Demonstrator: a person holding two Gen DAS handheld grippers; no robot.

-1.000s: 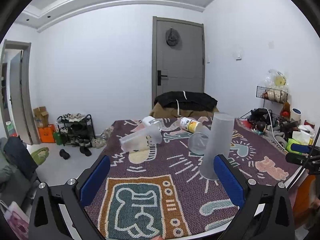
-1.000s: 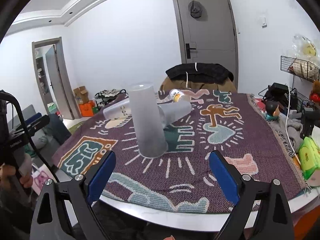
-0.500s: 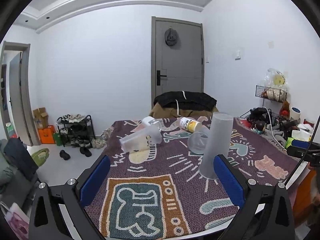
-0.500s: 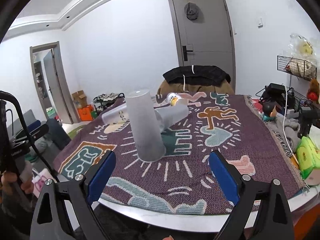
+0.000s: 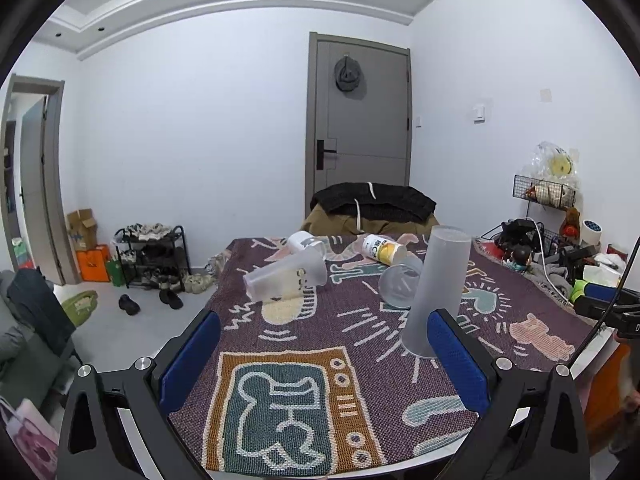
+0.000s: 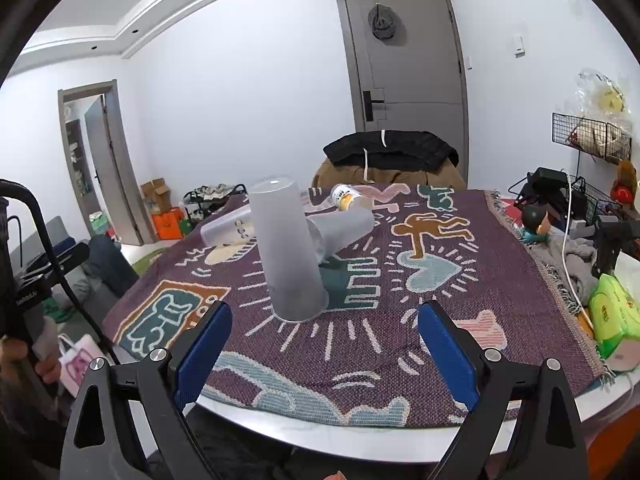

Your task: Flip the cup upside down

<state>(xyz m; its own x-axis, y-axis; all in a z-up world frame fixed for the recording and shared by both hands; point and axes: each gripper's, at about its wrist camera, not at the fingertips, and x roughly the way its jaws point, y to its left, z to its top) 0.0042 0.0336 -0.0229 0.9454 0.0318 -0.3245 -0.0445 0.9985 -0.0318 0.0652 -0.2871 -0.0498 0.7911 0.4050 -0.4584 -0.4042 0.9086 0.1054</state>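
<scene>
Frosted cup (image 6: 290, 254) stands mouth-down ahead of the right claw (image 6: 324, 356), so the flip looks done. Both claws released, left claw (image 5: 320, 364) empty too.

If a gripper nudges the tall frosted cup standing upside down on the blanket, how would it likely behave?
The tall frosted cup would probably tip easily: it is tall and narrow on a soft woven blanket. It looks like thin, empty plastic, so likely light. Once down, it may roll.

We see bare rug (image 6: 360, 344) between and ahead of our right gripper (image 6: 324, 340). The inverted frosted cup (image 6: 290, 256) stands just ahead-left of it. Behind that cup, a lying cup (image 6: 340, 232), a bottle (image 6: 348, 197) and a clear tumbler (image 5: 286, 276) crowd the far side.
</scene>
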